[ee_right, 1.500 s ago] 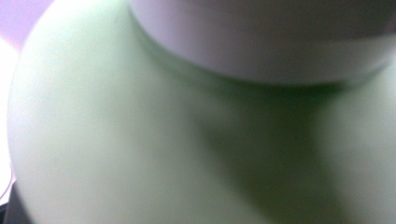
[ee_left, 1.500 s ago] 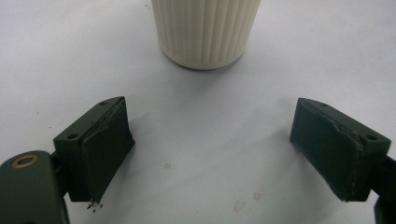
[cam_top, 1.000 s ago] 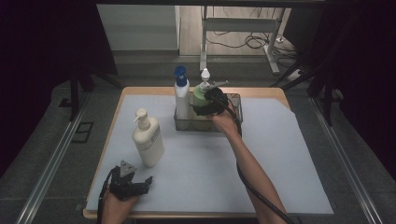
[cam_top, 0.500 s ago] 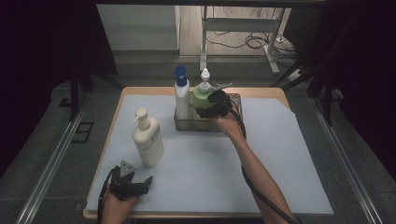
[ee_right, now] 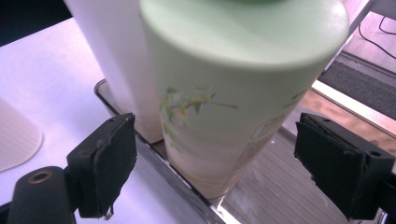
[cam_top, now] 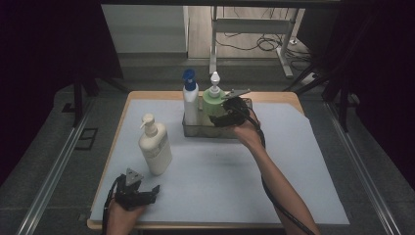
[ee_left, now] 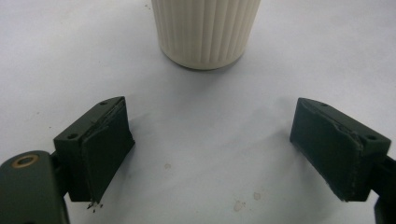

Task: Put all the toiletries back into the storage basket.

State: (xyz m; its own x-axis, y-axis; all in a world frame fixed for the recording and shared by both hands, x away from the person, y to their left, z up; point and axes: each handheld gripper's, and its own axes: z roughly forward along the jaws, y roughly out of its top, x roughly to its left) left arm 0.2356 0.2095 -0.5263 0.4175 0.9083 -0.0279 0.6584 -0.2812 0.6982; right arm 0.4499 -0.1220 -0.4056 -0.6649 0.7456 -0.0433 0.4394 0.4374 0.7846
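Observation:
A green pump bottle (cam_top: 212,102) stands in a shallow metal tray (cam_top: 215,133) at the back of the table, next to a white bottle with a blue cap (cam_top: 190,104). My right gripper (cam_top: 220,116) is open at the green bottle (ee_right: 233,93), its jaws on either side of the body with gaps, pads not touching. The white bottle (ee_right: 116,60) stands just behind it. My left gripper (cam_top: 155,189) rests open near the front left edge. The ribbed base of a cream pump bottle (ee_left: 205,32) stands ahead of its empty jaws (ee_left: 215,149).
The cream pump bottle (cam_top: 154,146) stands on the pale mat (cam_top: 220,181) left of centre, and its base also shows at the left of the right gripper view (ee_right: 16,135). The tray's ribbed floor (ee_right: 280,186) is bare to the right of the green bottle.
My right hand and forearm have drifted a little to the right and up beside the green bottle. The left gripper has stayed where it was.

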